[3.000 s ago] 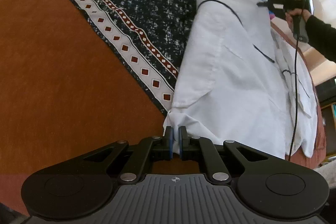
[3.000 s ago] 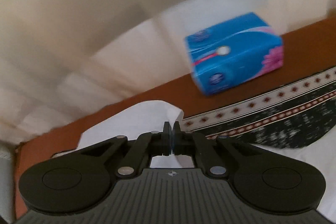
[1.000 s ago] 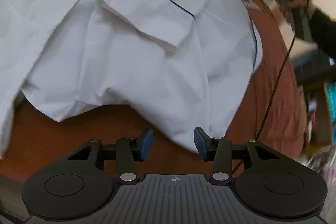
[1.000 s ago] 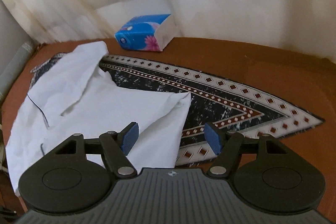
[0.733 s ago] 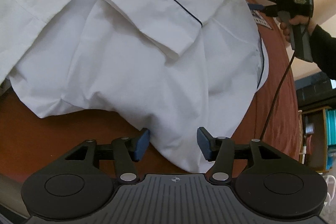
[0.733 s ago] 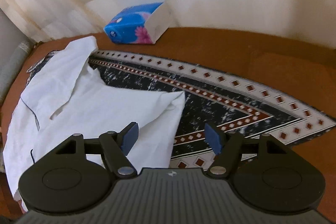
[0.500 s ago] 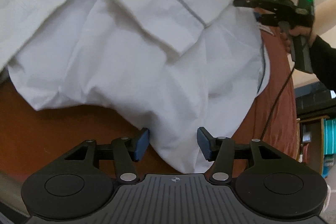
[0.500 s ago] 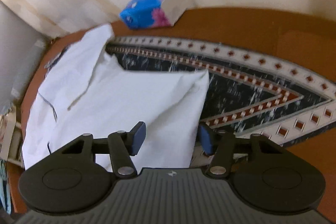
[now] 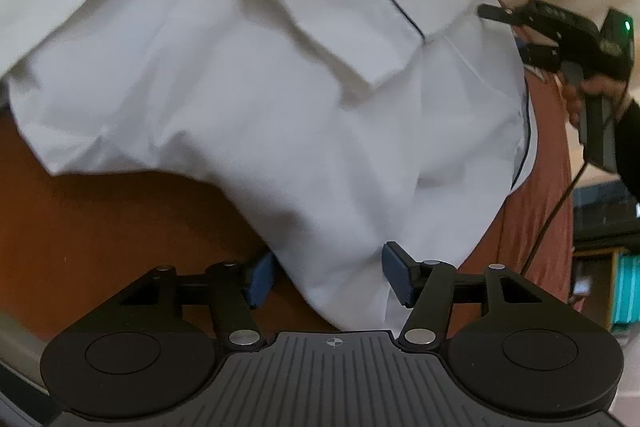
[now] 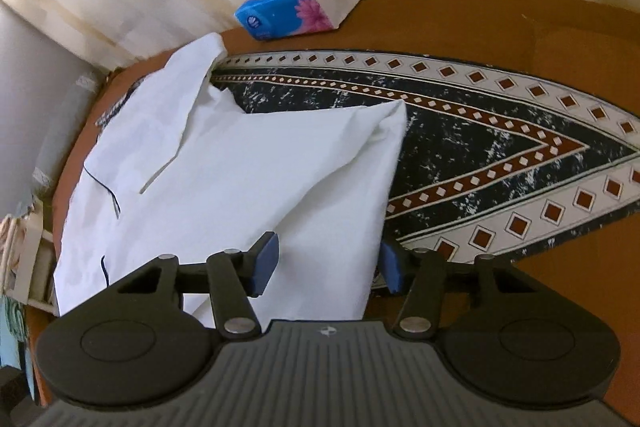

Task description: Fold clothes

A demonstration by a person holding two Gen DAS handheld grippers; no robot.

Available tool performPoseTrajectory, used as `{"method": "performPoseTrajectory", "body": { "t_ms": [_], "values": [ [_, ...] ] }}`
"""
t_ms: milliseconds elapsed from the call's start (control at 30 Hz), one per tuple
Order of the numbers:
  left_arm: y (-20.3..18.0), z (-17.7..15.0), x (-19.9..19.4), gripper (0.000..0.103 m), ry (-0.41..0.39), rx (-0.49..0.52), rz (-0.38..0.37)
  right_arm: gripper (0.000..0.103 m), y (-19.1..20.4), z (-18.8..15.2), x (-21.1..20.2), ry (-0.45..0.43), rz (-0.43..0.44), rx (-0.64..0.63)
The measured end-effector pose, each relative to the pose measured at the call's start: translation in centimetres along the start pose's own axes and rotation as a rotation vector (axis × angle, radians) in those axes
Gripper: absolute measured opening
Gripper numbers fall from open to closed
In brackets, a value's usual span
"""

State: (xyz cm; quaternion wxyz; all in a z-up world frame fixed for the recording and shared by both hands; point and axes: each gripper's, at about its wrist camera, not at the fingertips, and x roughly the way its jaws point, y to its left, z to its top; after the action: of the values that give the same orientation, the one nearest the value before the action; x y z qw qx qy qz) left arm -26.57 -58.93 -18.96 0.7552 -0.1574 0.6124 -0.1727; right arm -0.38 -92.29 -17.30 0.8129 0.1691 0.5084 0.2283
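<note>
White shirt (image 9: 280,99) lies spread on the brown worktop (image 9: 100,227), and part of it rests on a dark patterned cloth (image 10: 500,155) with little red diamonds along its edge. A blue tissue box (image 10: 292,11) sits well apart from the shirt, at the far side by the wall.

The step in hand looks like getting a new hold on the shirt for the next fold. Each gripper has come to one edge of it.

The left gripper (image 9: 328,277) is apart, and a low corner of the shirt lies between its blue pads (image 9: 396,273). The pads do not look pressed on the cloth yet, so nothing is held.

The right gripper (image 10: 326,263) is closing. The near edge of the shirt sits between its blue pads (image 10: 266,259), but there is a gap on both sides, so it has not caught the cloth yet. In the left view you can also see this gripper far off at the shirt's other side, held by a hand (image 9: 580,99) in a dark sleeve (image 9: 630,147).

I think the next move needs both grippers to pinch the cloth tight, and to take only the shirt, not the patterned cloth under it. Then both would have to lift together and carry the edge over evenly, so the fold comes out flat. If one side slips out, the shirt may bunch up.
</note>
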Motion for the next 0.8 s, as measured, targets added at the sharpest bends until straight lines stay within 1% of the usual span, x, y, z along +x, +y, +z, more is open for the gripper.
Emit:
{"method": "performPoseTrajectory", "body": {
  "t_ms": [33, 67, 100, 133, 167, 200, 233, 300, 433, 567, 667, 800],
  "values": [
    [-0.3, 0.1, 0.0, 0.066, 0.000, 0.020, 0.014, 0.050, 0.0, -0.1, 0.0, -0.006, -0.009, 0.003],
    [-0.6, 0.2, -0.1, 0.044, 0.000, 0.041, 0.028, 0.044, 0.2, -0.1, 0.1, -0.006, -0.028, -0.005],
    [-0.9, 0.2, -0.1, 0.035, 0.000, 0.061, 0.041, 0.026, 0.4, 0.0, 0.3, 0.000, -0.056, -0.020],
    [-0.9, 0.3, -0.4, 0.027, 0.005, 0.078, 0.035, 0.006, 0.5, 0.2, 0.4, 0.014, -0.071, -0.025],
    [-0.7, 0.4, -0.8, 0.009, 0.007, 0.084, 0.022, 0.004, 0.5, 0.3, 0.6, 0.032, -0.070, -0.012],
    [-0.6, 0.5, -1.6, 0.004, -0.005, 0.092, 0.004, 0.004, 0.6, 0.4, 0.6, 0.038, -0.075, -0.003],
    [-0.5, 0.7, -2.4, 0.002, -0.017, 0.100, -0.014, 0.003, 0.9, 0.5, 0.5, 0.035, -0.075, -0.002],
    [-0.5, 1.3, -4.3, 0.001, -0.053, 0.109, -0.055, 0.003, 1.4, 0.8, -0.1, 0.017, -0.038, 0.029],
    [-0.5, 2.2, -7.8, 0.001, -0.145, 0.137, -0.117, 0.003, 2.9, 2.2, -2.0, -0.017, -0.004, 0.049],
    [0.4, 2.6, -10.6, 0.000, -0.236, 0.105, -0.180, 0.003, 5.6, 4.1, -3.9, -0.044, 0.016, 0.043],
    [1.4, 3.1, -13.2, 0.000, -0.326, 0.068, -0.232, 0.002, 9.1, 6.0, -5.1, -0.069, 0.039, 0.017],
    [4.3, 4.0, -16.6, 0.000, -0.431, 0.006, -0.280, 0.002, 14.9, 9.4, -5.8, -0.100, 0.065, -0.011]
  ]
}}
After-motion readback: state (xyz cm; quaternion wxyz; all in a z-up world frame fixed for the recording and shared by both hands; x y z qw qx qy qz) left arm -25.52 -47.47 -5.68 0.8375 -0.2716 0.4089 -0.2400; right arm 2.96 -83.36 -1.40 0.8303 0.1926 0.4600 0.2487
